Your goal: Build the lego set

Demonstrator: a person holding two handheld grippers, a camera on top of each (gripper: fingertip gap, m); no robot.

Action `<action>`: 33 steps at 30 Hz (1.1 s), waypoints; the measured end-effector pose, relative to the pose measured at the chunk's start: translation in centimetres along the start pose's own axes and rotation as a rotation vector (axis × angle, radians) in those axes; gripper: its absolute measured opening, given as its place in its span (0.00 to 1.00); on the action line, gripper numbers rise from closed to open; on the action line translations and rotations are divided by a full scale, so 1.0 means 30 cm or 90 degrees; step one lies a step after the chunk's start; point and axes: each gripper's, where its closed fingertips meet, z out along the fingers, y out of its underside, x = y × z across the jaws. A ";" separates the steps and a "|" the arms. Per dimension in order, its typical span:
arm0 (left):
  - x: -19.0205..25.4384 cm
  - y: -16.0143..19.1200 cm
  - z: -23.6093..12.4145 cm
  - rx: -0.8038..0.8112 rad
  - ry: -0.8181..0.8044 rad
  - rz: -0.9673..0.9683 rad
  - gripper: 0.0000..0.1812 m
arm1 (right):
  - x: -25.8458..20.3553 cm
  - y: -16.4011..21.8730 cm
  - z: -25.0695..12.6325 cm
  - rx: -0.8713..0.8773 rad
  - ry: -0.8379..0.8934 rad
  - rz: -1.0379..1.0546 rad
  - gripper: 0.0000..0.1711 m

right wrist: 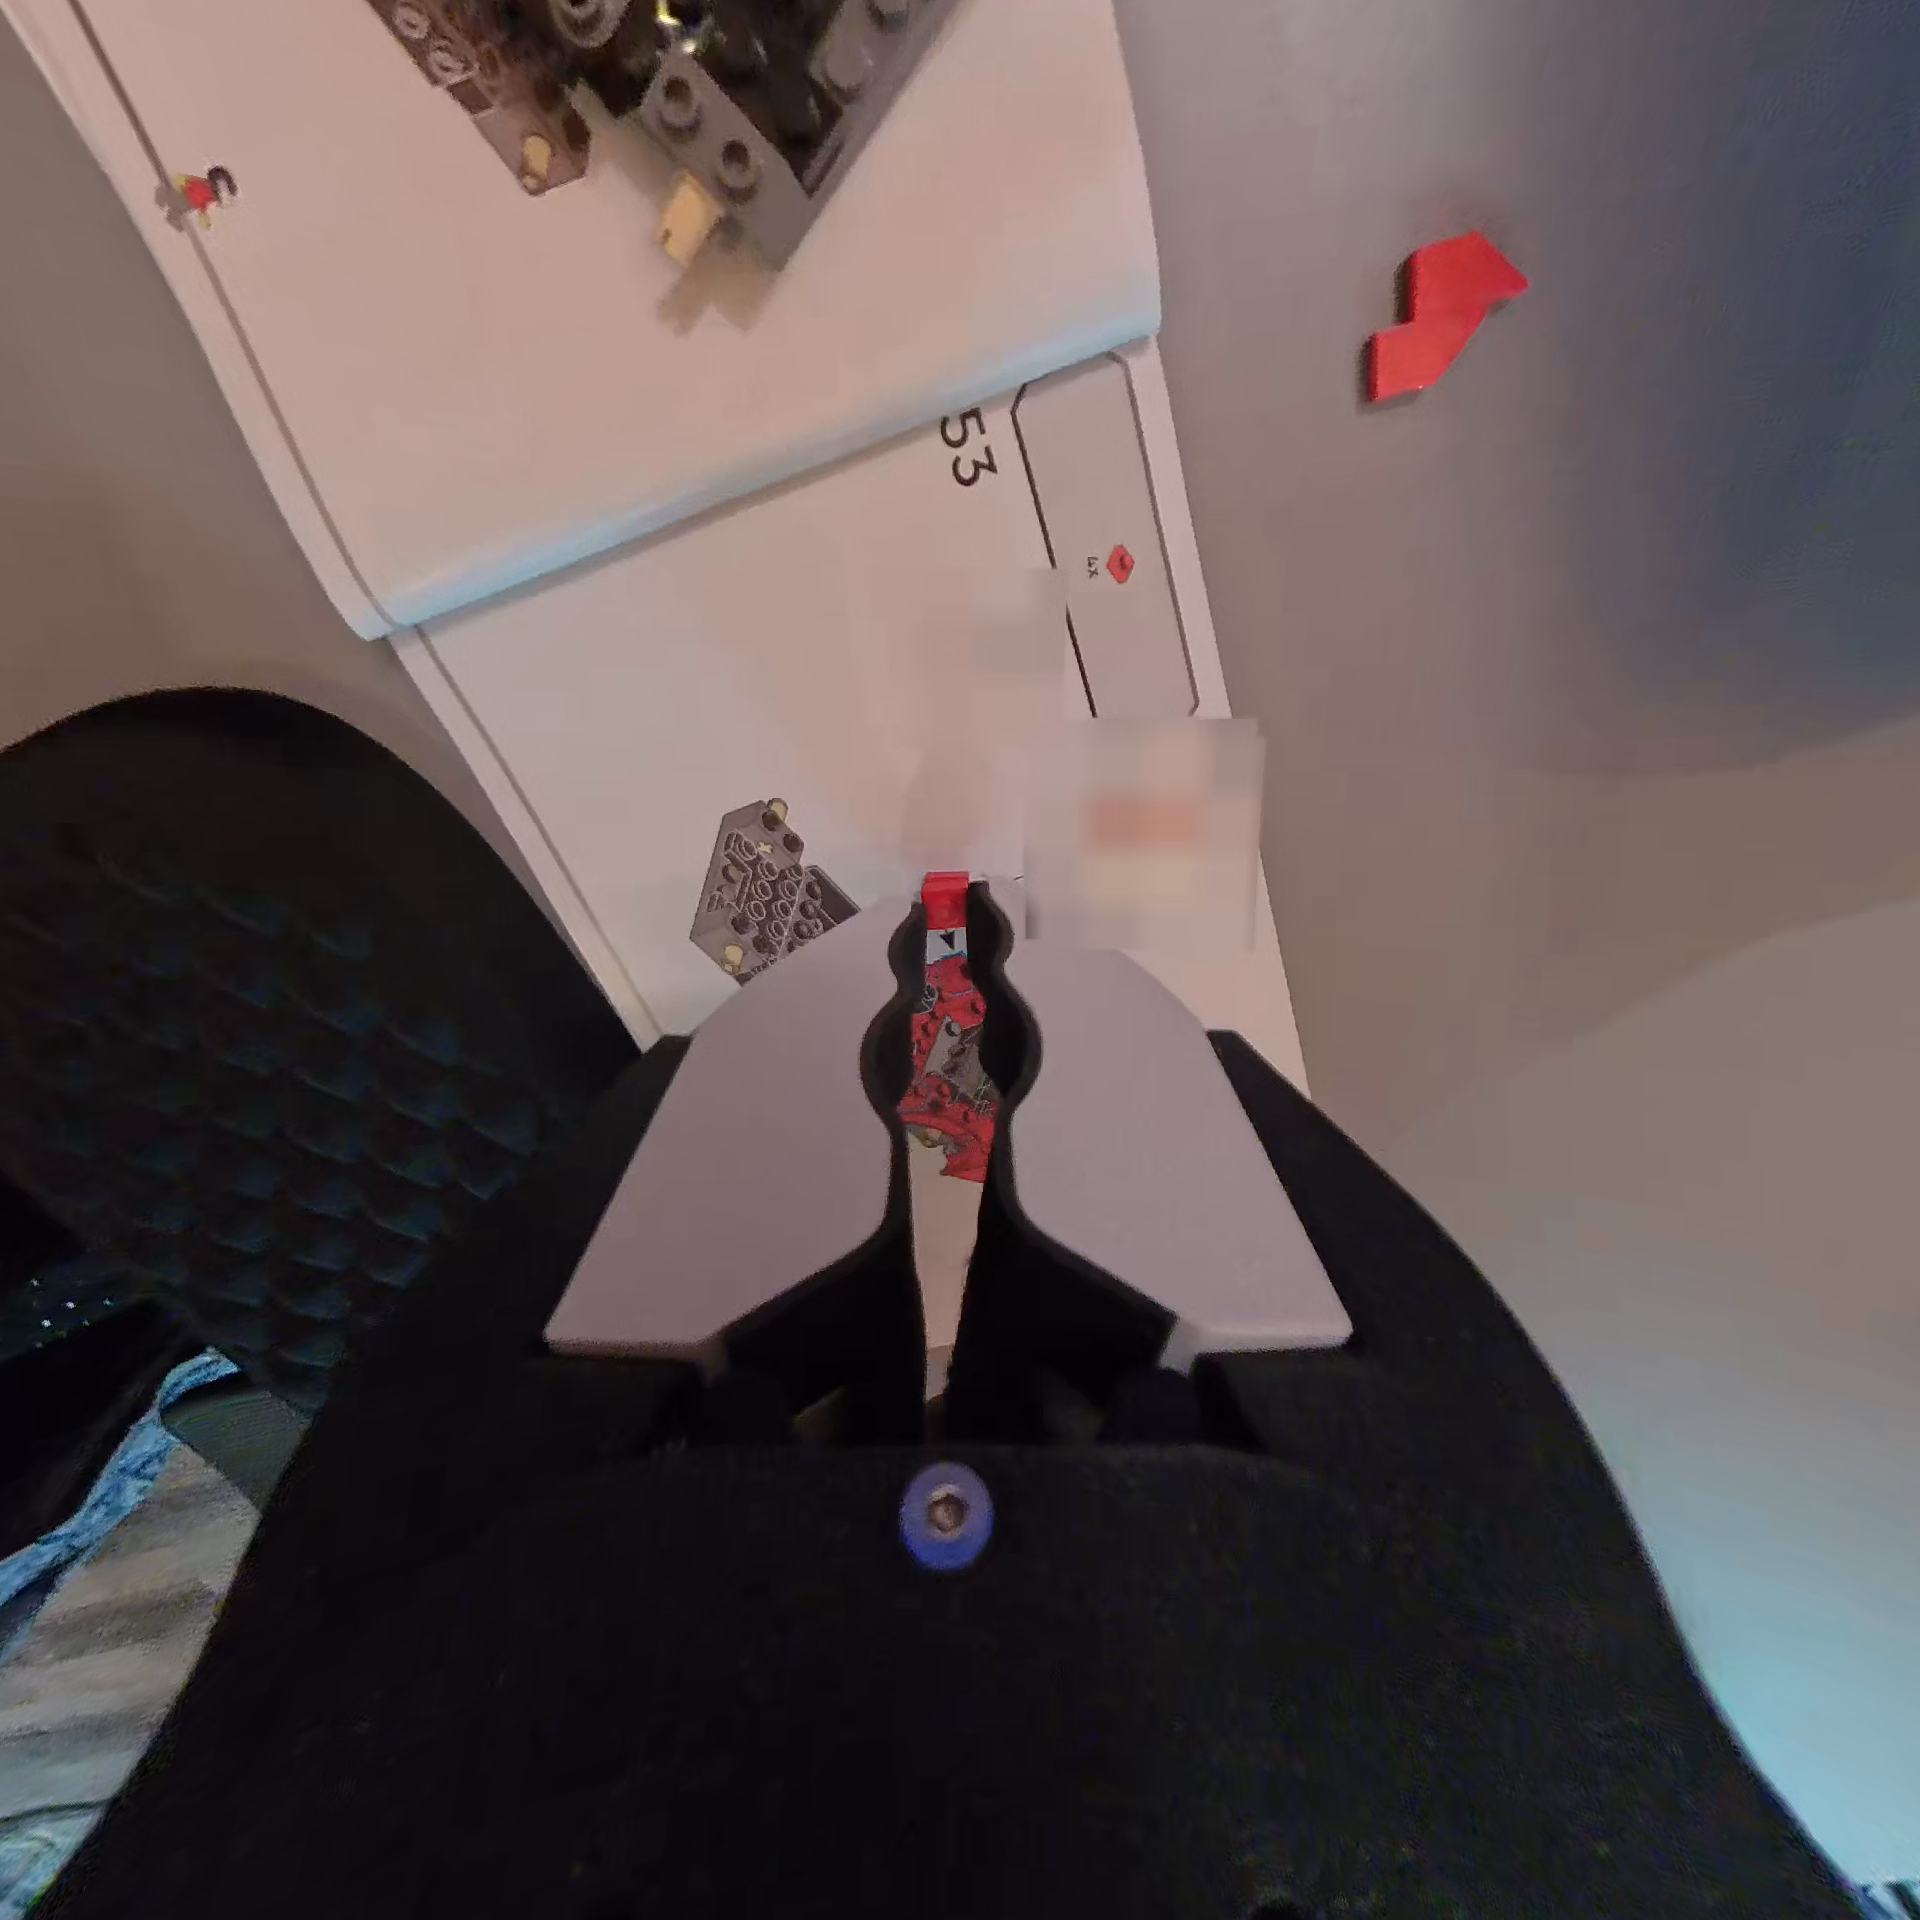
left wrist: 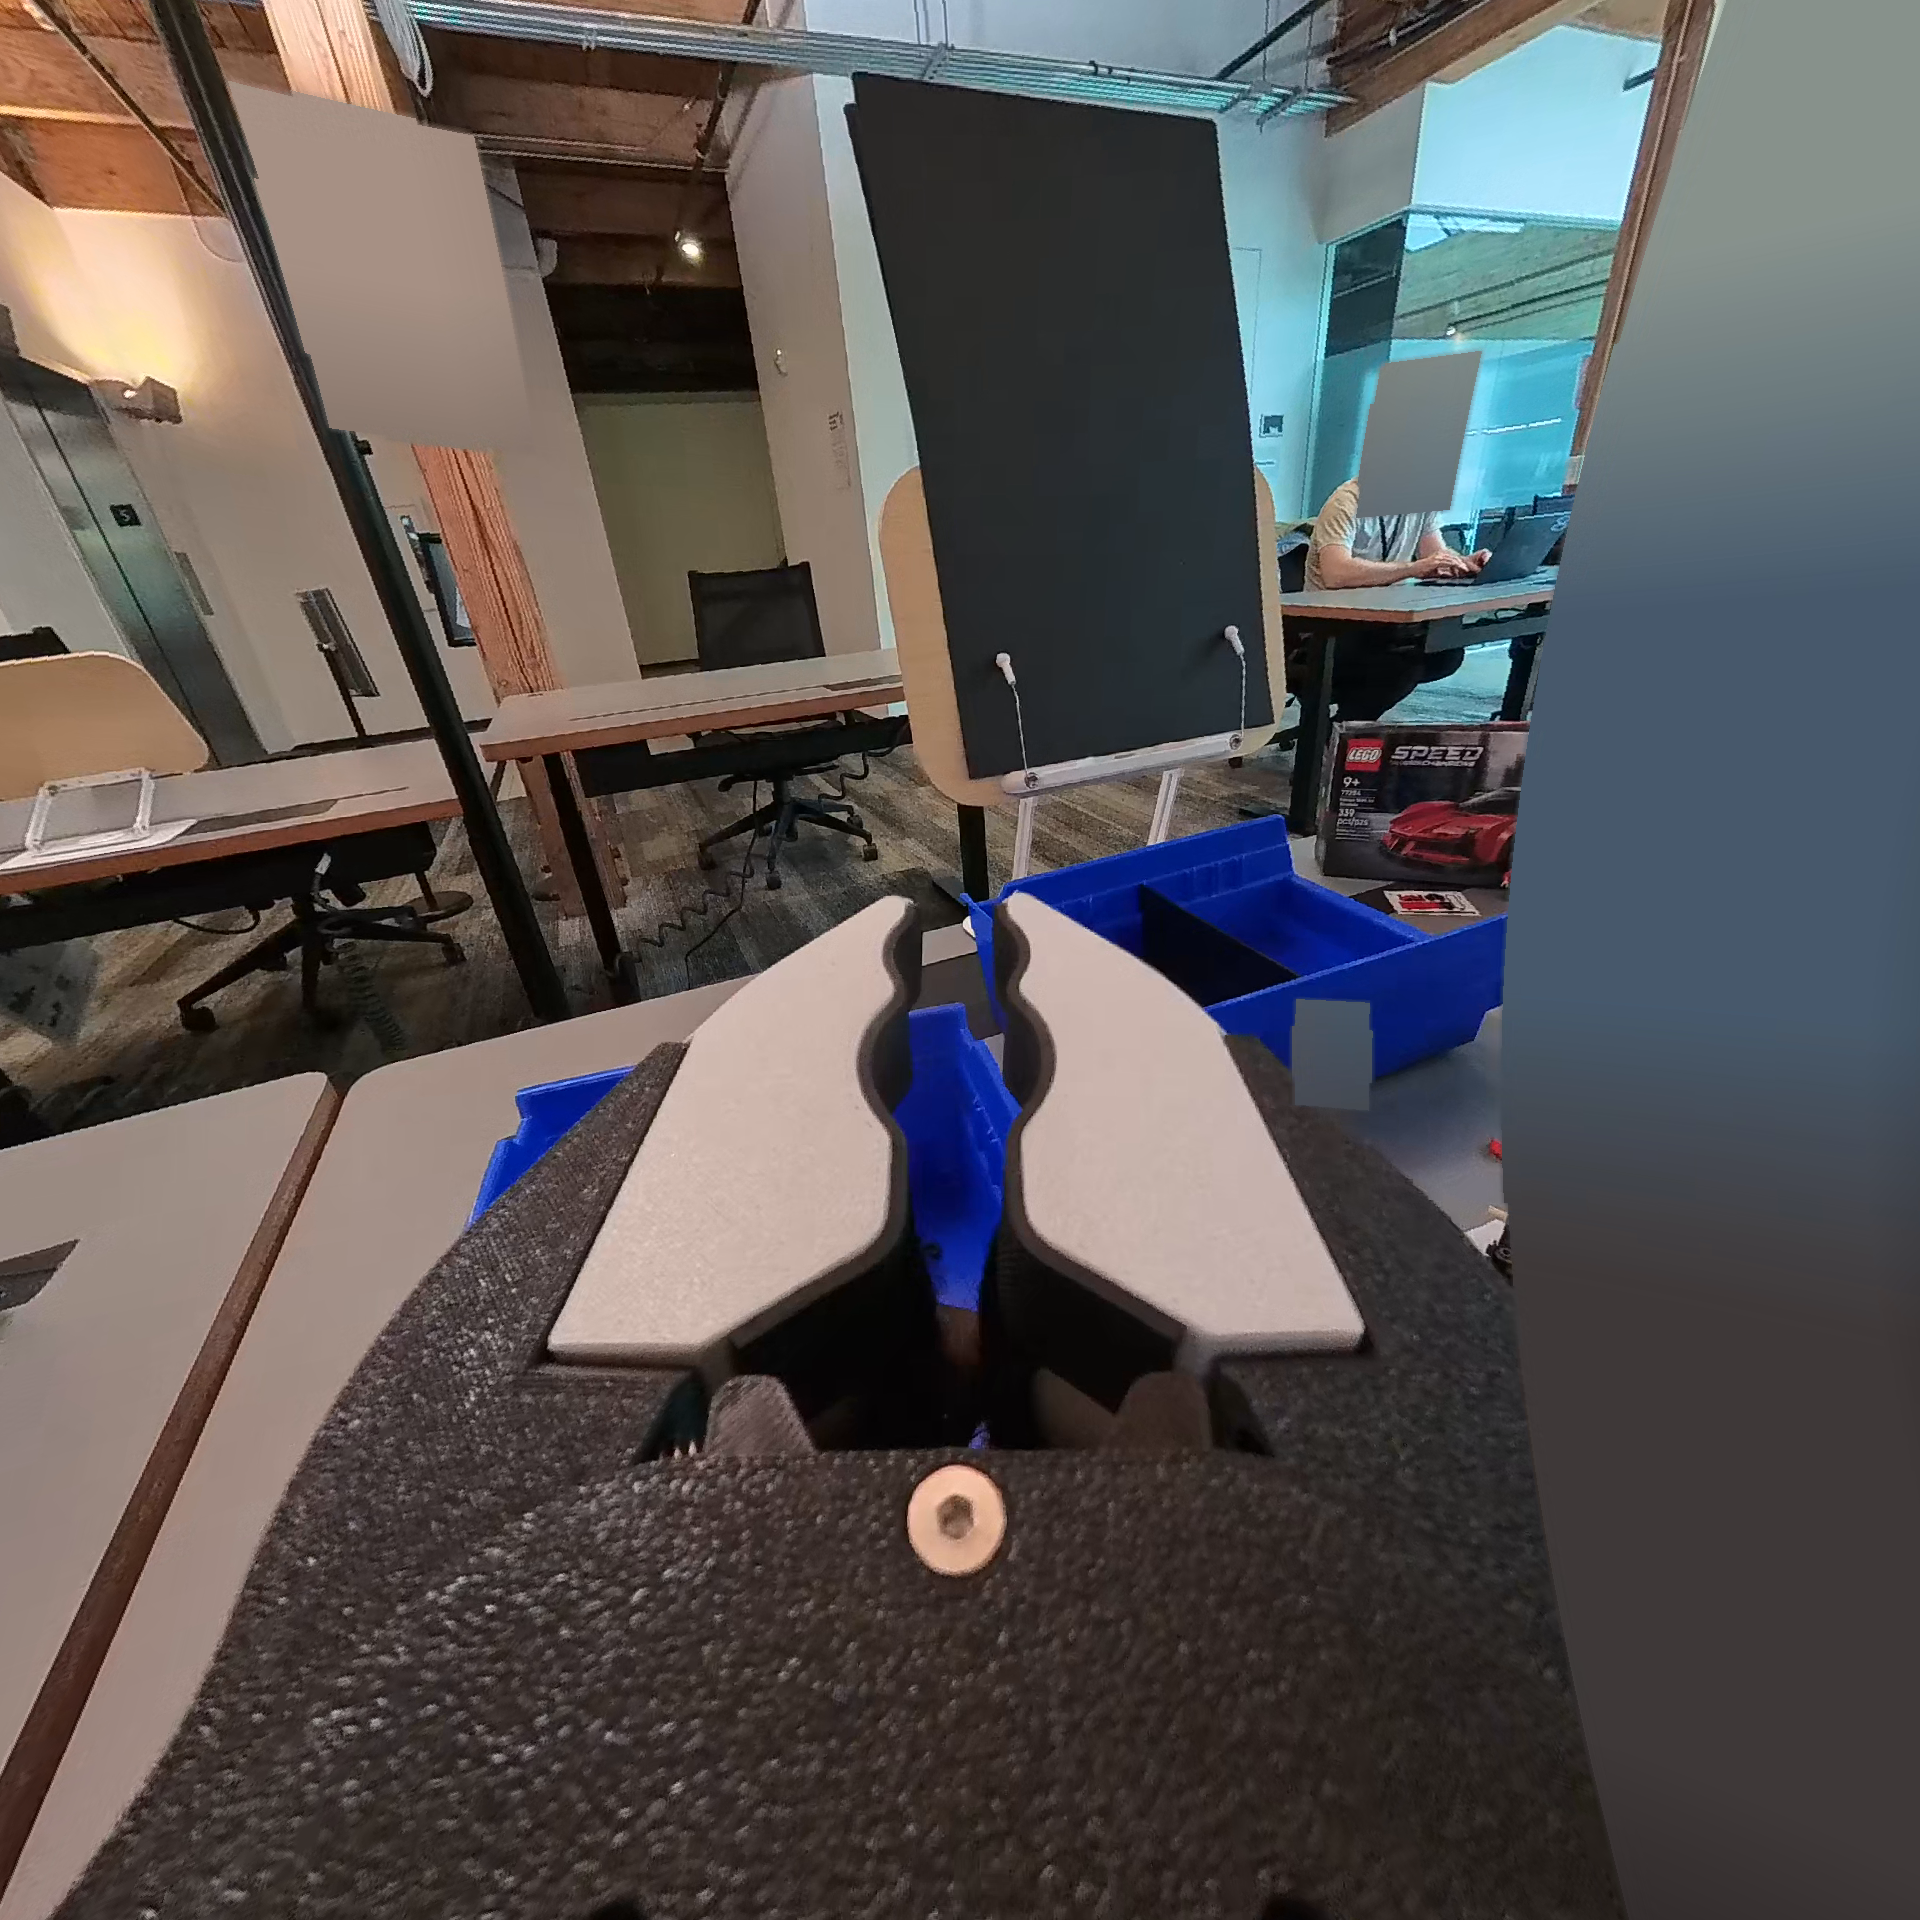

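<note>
The right gripper (right wrist: 945, 902) is closed on a small red brick (right wrist: 943, 896), pinched at the very tips of its two grey fingers (right wrist: 1091, 1122) so that only the brick's top end pokes out past them. It hovers above the open instruction booklet (right wrist: 665, 707), which lies flat on the grey desk (right wrist: 1558, 675); printed drawings of grey and red assemblies show on the page under and beside the gripper. At the far end of the booklet from the gripper sits a partly built grey and black model (right wrist: 707, 125), resting on the page and blurred at the picture's edge. Off the booklet's right edge, well apart from the held brick, a red stepped piece (right wrist: 1444, 317) lies alone on the desk.

The left gripper (left wrist: 958, 920) is held higher and looks out across the room. Its jaws stand slightly apart with nothing between them. Directly beneath its fingers is a blue bin (left wrist: 945, 1122), mostly hidden by the gripper body. Beyond that bin, to the right, a second blue bin (left wrist: 1382, 997) with a black divider sits on the desk, and past it stands the set's dark box (left wrist: 1423, 800) showing a red car. A black board on an easel (left wrist: 1060, 416) rises behind the bins.
</note>
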 end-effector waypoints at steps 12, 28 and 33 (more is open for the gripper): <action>-0.023 0.020 0.001 -0.002 0.002 -0.014 0.06 | -0.005 0.003 0.005 -0.063 0.021 0.050 0.04; -0.025 0.028 0.001 -0.010 0.001 0.000 0.06 | -0.002 -0.001 0.009 -0.145 0.011 0.004 0.05; -0.039 -0.005 -0.034 0.013 -0.016 -0.001 0.06 | 0.011 -0.007 0.011 -0.078 0.012 -0.023 0.15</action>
